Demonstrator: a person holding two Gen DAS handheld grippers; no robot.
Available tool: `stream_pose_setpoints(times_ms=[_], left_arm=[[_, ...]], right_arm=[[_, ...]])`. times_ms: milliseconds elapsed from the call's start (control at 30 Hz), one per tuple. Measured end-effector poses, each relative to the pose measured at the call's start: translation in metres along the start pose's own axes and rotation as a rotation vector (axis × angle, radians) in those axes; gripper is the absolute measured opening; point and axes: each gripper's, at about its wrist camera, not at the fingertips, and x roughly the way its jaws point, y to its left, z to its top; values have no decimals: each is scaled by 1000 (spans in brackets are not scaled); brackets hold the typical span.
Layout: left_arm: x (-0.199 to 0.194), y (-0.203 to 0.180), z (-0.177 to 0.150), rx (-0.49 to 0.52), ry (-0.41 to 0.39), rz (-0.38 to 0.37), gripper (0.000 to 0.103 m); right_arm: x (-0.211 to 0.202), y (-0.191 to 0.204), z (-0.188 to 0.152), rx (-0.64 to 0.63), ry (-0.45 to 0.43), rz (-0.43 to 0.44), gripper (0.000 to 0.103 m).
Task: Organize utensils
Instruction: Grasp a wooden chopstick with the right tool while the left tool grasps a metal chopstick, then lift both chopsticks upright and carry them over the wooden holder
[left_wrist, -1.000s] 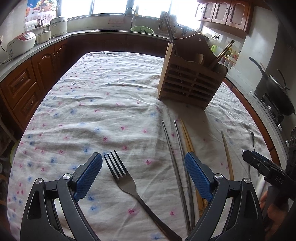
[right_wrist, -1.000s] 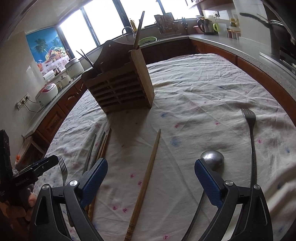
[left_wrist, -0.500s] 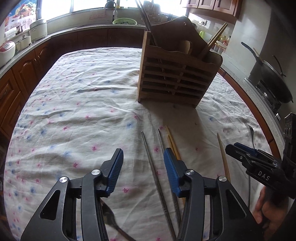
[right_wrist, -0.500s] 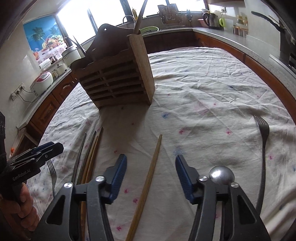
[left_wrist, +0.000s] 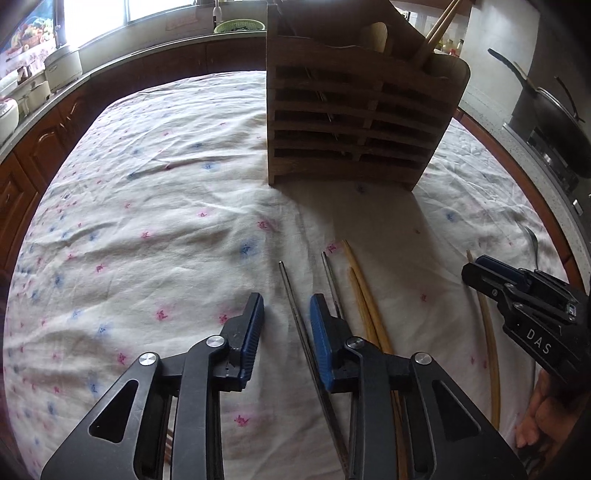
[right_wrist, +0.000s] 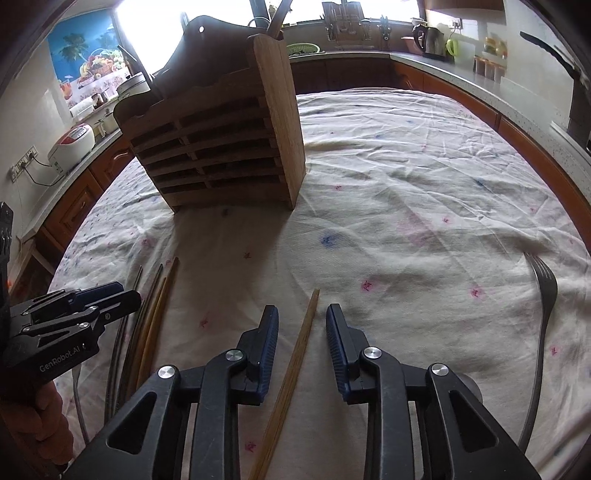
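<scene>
A wooden utensil holder (left_wrist: 354, 122) stands on the flowered tablecloth (left_wrist: 155, 206), with chopsticks in it; it also shows in the right wrist view (right_wrist: 221, 147). My left gripper (left_wrist: 286, 306) is partly open, its jaws either side of a metal chopstick (left_wrist: 291, 295). A second metal chopstick (left_wrist: 330, 280) and two wooden chopsticks (left_wrist: 364, 295) lie just right of it. My right gripper (right_wrist: 302, 317) is partly open around a single wooden chopstick (right_wrist: 299, 350). Neither gripper grips anything.
A fork (right_wrist: 543, 314) lies at the right of the cloth, and a spoon bowl (right_wrist: 469, 387) sits behind my right gripper's finger. Kitchen counters with rice cookers (right_wrist: 72, 146) and a wok (left_wrist: 561, 122) ring the table. The left gripper also appears in the right wrist view (right_wrist: 122, 295).
Both grippers have narrowed from wide open and moved forward and down. The left shifted right from the fork to the metal chopstick. The right now straddles the wooden chopstick.
</scene>
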Motion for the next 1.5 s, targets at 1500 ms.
stream_pose_setpoints(times_ms=[1500], left_arm=[[-171,34,-14,-108,-311,-206,2]], right_arm=[[-141,14,19,19,-292,195,5]])
